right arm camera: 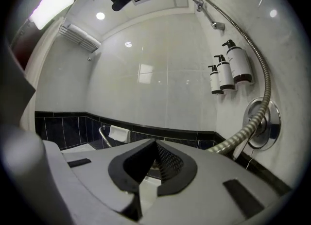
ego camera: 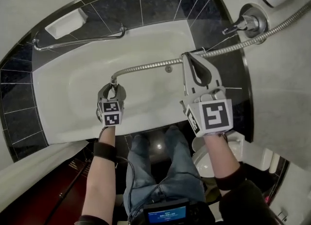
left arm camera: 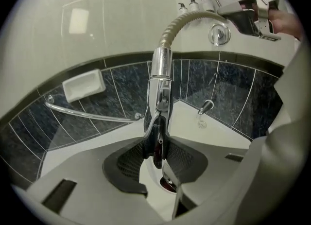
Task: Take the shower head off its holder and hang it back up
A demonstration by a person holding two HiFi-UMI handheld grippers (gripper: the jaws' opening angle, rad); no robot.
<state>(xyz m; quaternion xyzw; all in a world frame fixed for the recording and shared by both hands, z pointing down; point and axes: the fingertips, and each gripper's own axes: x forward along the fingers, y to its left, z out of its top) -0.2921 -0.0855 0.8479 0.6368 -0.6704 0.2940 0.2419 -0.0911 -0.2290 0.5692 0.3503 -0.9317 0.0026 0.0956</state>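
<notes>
The left gripper (left arm camera: 158,152) clamps the shower head (left arm camera: 161,85) between its fingers, off its holder above the bathtub (ego camera: 73,89), presumably for rehanging, while the right gripper (right arm camera: 154,163), fingers together and empty, hovers just beside the hose (ego camera: 155,65).

Glossy chrome shower head (left arm camera: 160,80), ribbed metal hose (ego camera: 146,67), glossy tub (ego camera: 73,88)

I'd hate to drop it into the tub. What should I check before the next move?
1. Left gripper shut on shower head: ok.
2. Right gripper empty, fingers together: ok.
3. Hose hangs in a loose curve, no kink: ok.
4. Hose stays outside the right fingers: ok.
5. Hose clear of the right gripper's tip: cannot tell.
6. Holder located: cannot tell, no view clearly shows it.
</notes>
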